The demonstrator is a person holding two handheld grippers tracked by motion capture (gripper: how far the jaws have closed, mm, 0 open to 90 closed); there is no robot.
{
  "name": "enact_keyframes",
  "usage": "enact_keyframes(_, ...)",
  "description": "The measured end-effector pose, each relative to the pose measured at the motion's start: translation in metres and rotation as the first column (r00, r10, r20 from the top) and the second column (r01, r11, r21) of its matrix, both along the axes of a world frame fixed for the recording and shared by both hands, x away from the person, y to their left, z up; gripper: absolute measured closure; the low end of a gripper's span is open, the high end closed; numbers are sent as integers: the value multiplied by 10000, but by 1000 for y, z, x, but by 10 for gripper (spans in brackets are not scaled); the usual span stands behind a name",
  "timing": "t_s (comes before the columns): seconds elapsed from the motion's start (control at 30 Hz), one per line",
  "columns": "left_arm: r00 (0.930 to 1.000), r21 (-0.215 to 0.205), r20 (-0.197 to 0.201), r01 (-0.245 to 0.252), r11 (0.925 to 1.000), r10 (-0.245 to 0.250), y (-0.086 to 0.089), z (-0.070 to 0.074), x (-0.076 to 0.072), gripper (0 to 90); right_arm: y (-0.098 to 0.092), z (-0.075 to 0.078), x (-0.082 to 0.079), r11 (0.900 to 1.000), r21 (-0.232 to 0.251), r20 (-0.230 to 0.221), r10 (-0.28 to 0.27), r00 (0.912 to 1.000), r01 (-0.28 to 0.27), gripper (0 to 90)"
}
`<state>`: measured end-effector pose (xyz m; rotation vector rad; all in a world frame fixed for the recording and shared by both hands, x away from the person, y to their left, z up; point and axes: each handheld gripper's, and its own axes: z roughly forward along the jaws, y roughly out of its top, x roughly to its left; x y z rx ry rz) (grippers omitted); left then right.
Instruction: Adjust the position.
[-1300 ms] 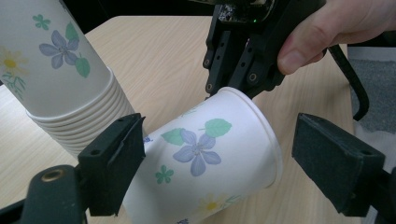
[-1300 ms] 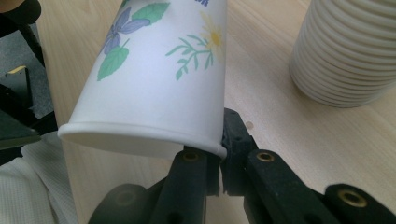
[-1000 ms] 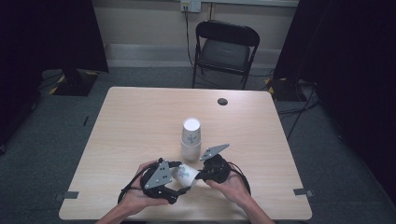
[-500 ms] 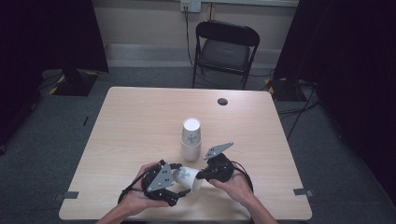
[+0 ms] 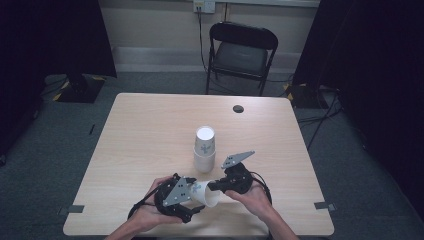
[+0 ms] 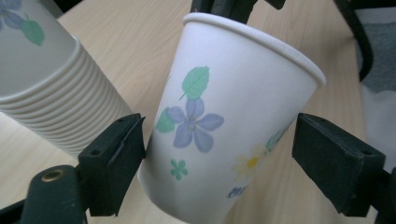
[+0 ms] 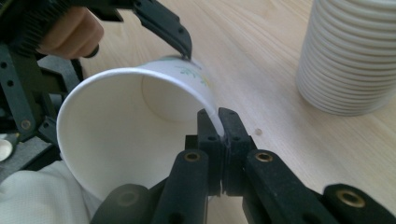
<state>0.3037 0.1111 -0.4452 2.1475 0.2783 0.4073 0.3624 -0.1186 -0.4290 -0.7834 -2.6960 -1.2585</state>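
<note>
Paper cup (image 7: pixel 135 140) held on side above desk (image 5: pixel 140 135), near cup stack (image 5: pixel 204 148). Right gripper (image 7: pixel 218 122) fingers pinched on rim. Left gripper (image 6: pixel 217 154) fingers just opened, off cup body. Keep rim pinch firm; withdraw left straight back, avoid nudging stack.

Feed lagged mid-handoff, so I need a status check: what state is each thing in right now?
Cup: on its side, off the table, rim pinched by right gripper.
Right gripper: shut on the cup's rim.
Left gripper: jaws just opened, cup between them, right pad clear of it.
Cup stack: upside down on the table, untouched.
Chair: empty.
</note>
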Motion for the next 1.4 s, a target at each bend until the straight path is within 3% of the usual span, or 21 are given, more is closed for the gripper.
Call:
enact_keyframes(0.1, 9999, 269, 146, -16, 9996, 12, -3, -2, 0, 165, 1, 2, -1, 9998, 200, -119, 34, 9999, -32, 890)
enact_keyframes(0.2, 9999, 256, 73, -108, 9996, 107, -4, -3, 1, 175, 2, 3, -1, 9995, 326, -161, 9, 9999, -4, 891)
enact_keyframes(0.47, 9990, 603, 329, -337, 9976, 318, -7, -4, -1, 221, 1, 3, 0, 9978, 639, -335, -167, 9993, 189, 888)
enact_keyframes(0.5, 9978, 762, 517, -450, 9961, 411, -7, -4, -2, 232, 1, 3, 0, 9973, 699, -340, -184, 9993, 208, 889)
enact_keyframes(0.93, 9962, 821, 540, -729, 9939, 686, -7, -7, -1, 259, 5, 3, 1, 9953, 820, -554, -467, 9974, 512, 886)
enact_keyframes(1.0, 9970, 649, 319, -730, 9952, 711, -6, -6, 2, 264, 6, 3, 1, 9940, 922, -548, -535, 9971, 584, 881)
enact_keyframes(1.03, 9972, 417, -138, -733, 9964, 739, -4, -5, 4, 267, 5, 3, 1, 9930, 1010, -526, -554, 9971, 605, 876)
enact_keyframes(1.13, 9921, -211, -941, -852, 9961, 829, -1, -5, 8, 273, 4, 5, 1, 9904, 1226, -333, -597, 9977, 633, 861)
enact_keyframes(1.2, 9897, -366, -1138, -911, 9952, 864, 0, -5, 9, 277, 3, 7, 0, 9870, 1436, -177, -698, 9974, 716, 849)
enact_keyframes(1.3, 9806, -849, -1715, -1103, 9903, 946, 4, -4, 12, 279, 1, 9, 0, 9830, 1664, 12, -789, 9969, 776, 844)
enact_keyframes(1.37, 9703, -1193, -2153, -1379, 9832, 1100, 7, -3, 14, 280, -2, 11, -1, 9747, 2073, 241, -903, 9956, 834, 827)
enact_keyframes(1.4, 9703, -1193, -2153, -1379, 9832, 1100, 7, -3, 14, 281, -2, 11, -1, 9747, 2073, 241, -903, 9956, 834, 827)
